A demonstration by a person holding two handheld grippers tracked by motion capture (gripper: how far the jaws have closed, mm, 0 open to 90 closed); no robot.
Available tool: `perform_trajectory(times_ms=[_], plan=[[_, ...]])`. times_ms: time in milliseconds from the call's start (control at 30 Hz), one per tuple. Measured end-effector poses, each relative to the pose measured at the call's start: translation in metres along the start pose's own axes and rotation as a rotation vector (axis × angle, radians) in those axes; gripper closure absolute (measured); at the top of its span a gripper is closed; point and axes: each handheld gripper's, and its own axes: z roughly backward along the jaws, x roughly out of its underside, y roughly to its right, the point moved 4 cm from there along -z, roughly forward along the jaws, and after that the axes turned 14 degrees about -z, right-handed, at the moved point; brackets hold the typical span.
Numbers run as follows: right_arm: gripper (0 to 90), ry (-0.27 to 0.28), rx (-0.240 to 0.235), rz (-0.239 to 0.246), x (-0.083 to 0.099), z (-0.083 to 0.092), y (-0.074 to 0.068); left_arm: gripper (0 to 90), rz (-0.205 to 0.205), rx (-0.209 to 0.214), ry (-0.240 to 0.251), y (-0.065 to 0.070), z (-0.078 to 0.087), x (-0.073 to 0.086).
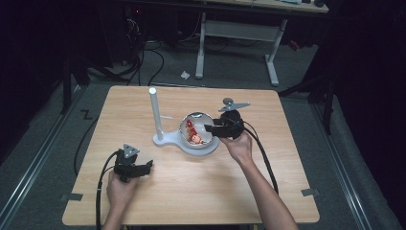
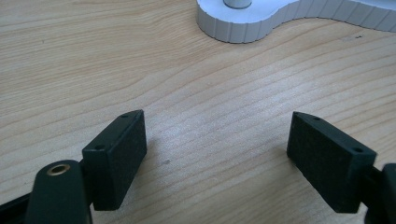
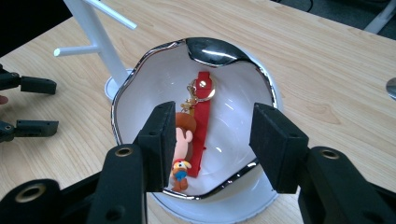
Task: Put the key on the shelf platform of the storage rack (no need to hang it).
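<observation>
A white bowl (image 1: 207,118) with a shiny silver rim (image 3: 140,65) sits on the round end of a white stand base (image 1: 191,146). Inside it lies a keychain (image 1: 193,133): a red strap (image 3: 201,126) with a gold ring and a small cartoon figure (image 3: 183,154), partly hidden behind one jaw. My right gripper (image 1: 207,128) (image 3: 212,116) hangs just over the bowl with its jaws open, and nothing is pressed between them. My left gripper (image 1: 148,165) (image 2: 217,116) rests low over bare wood at the front left, open and empty.
A white post (image 1: 154,112) with side pegs (image 3: 93,28) rises from the base (image 2: 261,18) left of the bowl. The wooden table (image 1: 215,191) carries nothing else. The left gripper (image 3: 52,105) shows far off in the right gripper view. Cables trail back from both grippers.
</observation>
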Motion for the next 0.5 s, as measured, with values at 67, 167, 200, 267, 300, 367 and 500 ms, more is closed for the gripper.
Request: perform_trajectory(times_ms=[67, 167, 200, 267, 300, 367, 500], plan=[[51.2, 0.015, -0.006, -0.015, 0.001, 0.003, 0.003, 20.4, 0.000, 0.000, 0.000, 0.000, 0.000, 0.000], [51.3, 0.017, -0.002, -0.032, 0.004, 0.007, 0.008, 20.4, 0.000, 0.000, 0.000, 0.000, 0.000, 0.000], [51.3, 0.014, 0.003, -0.031, 0.005, 0.009, 0.010, 20.4, 0.000, 0.000, 0.000, 0.000, 0.000, 0.000], [51.3, 0.017, 0.005, -0.030, 0.006, 0.013, 0.011, 20.4, 0.000, 0.000, 0.000, 0.000, 0.000, 0.000], [51.3, 0.019, 0.006, -0.030, 0.006, 0.014, 0.012, 20.4, 0.000, 0.001, -0.001, 0.000, 0.000, 0.000], [51.3, 0.031, 0.004, -0.034, 0.005, 0.019, 0.013, 20.4, 0.000, 0.000, 0.000, 0.000, 0.000, 0.000], [50.8, 0.045, -0.002, -0.046, 0.005, 0.025, 0.015, 20.4, 0.000, 0.001, -0.001, 0.000, 0.000, 0.000]])
